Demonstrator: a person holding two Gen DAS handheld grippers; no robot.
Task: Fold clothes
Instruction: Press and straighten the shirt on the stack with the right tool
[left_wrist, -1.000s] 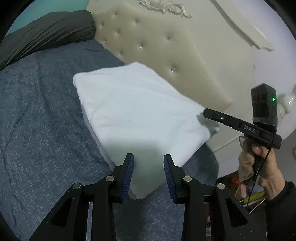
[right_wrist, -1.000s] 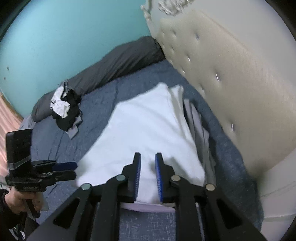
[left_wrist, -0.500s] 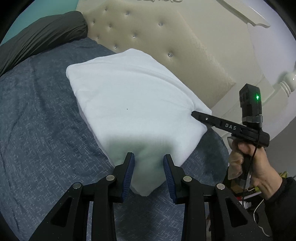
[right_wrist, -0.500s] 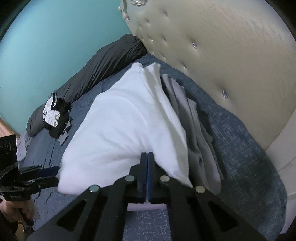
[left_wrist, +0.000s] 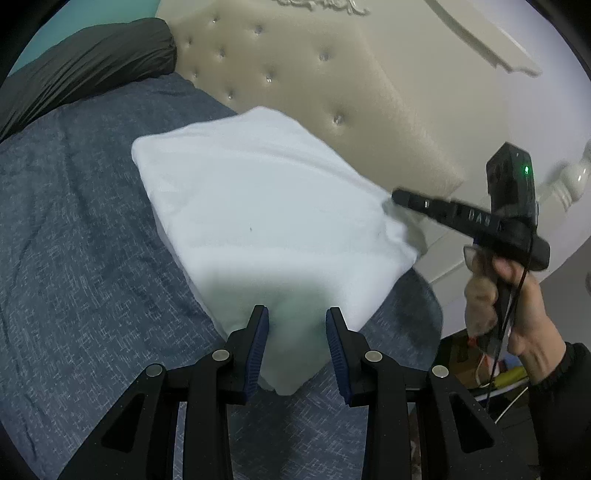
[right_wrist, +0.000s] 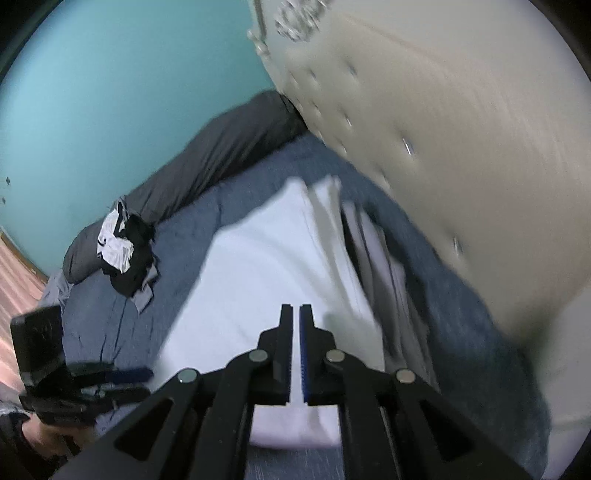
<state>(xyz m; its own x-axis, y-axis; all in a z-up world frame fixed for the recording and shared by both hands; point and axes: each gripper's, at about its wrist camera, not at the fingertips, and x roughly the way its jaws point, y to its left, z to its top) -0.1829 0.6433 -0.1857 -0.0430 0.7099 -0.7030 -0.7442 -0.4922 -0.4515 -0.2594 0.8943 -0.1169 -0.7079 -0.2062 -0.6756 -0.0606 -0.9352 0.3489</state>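
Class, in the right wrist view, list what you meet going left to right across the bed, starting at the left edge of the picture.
Left gripper → pile of black and white clothes → folded white garment → grey garments → tufted headboard.

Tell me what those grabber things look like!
Each is black plastic. The left gripper has two fingers with ribbed blue pads and round silver bolts. The right gripper has white lettering, a boxy top with a green light, and a thin black cable. The sleeve is black.
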